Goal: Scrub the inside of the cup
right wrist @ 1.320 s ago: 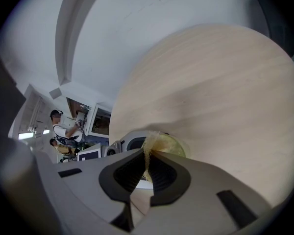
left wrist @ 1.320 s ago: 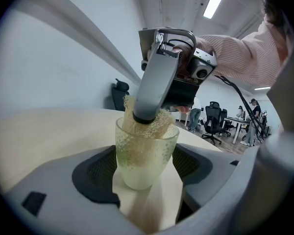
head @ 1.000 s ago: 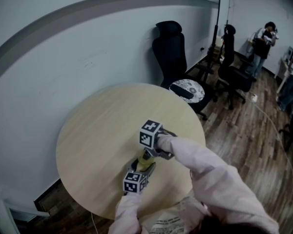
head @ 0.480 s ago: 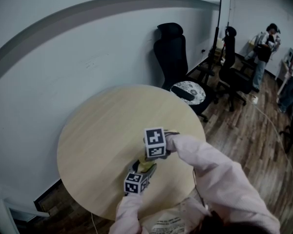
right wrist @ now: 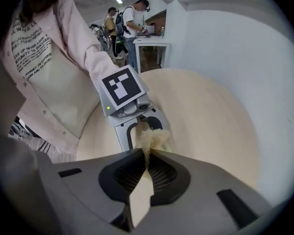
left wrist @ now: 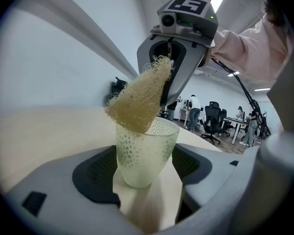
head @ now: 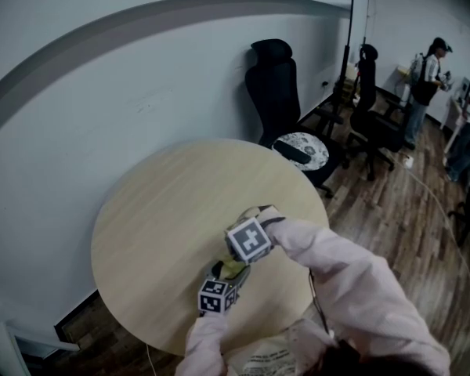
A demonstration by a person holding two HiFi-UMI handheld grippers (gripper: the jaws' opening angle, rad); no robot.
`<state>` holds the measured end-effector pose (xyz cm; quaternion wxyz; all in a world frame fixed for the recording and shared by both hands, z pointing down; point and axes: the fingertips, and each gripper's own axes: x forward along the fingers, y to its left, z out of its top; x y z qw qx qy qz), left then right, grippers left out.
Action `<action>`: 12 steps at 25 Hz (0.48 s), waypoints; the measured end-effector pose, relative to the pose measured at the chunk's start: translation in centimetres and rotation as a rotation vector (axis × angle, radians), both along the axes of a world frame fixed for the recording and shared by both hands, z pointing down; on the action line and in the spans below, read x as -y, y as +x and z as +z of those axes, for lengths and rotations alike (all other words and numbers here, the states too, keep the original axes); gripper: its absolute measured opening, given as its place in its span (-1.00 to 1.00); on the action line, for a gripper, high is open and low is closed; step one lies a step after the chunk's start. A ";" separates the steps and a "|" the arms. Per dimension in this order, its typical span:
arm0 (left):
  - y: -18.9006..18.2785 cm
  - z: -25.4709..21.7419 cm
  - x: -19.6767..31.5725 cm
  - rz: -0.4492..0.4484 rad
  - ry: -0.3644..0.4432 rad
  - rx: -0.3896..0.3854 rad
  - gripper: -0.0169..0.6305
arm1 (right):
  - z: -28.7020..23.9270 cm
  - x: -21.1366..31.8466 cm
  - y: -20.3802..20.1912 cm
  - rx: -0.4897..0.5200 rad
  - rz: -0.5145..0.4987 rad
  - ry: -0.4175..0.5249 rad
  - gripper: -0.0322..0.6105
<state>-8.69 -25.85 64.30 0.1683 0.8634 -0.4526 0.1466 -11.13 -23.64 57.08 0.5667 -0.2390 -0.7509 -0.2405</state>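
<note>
A translucent dimpled cup [left wrist: 143, 153] stands upright between the jaws of my left gripper [left wrist: 144, 166], whose pads press its sides. A tan loofah sponge [left wrist: 139, 98] slants down over the cup's rim, its lower corner at the mouth. My right gripper [right wrist: 148, 166] is shut on that sponge [right wrist: 154, 139] and hangs above the cup. In the head view both marker cubes sit close together over the near part of the round table [head: 160, 202], with the yellowish cup [head: 233, 269] between them.
The round wooden table stands against a pale curved wall. A black office chair [head: 276, 84] and a patterned stool [head: 301, 149] are beyond its far edge. People stand at desks at the far right [head: 427, 77]. The floor is wood.
The right gripper has come down and toward the left gripper, and its marker cube has turned. The left gripper and cup have hardly moved.
</note>
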 end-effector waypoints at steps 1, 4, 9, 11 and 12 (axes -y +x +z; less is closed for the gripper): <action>0.0 0.0 0.0 0.000 -0.001 0.000 0.14 | 0.2 -0.1 0.2 -0.008 -0.013 0.005 -0.84; 0.1 0.1 0.0 0.002 -0.003 0.001 0.14 | 0.7 -0.2 0.6 -0.020 -0.030 0.016 -0.84; 0.0 0.0 -0.1 0.004 -0.004 0.000 0.13 | 2.0 0.4 1.5 -0.076 -0.076 0.077 -0.85; 0.0 0.0 -0.1 0.005 -0.004 0.002 0.13 | 2.7 0.6 2.0 -0.101 -0.076 0.093 -0.85; 0.0 0.0 -0.1 0.006 -0.005 0.004 0.13 | 2.9 0.7 2.4 -0.113 -0.069 0.096 -0.85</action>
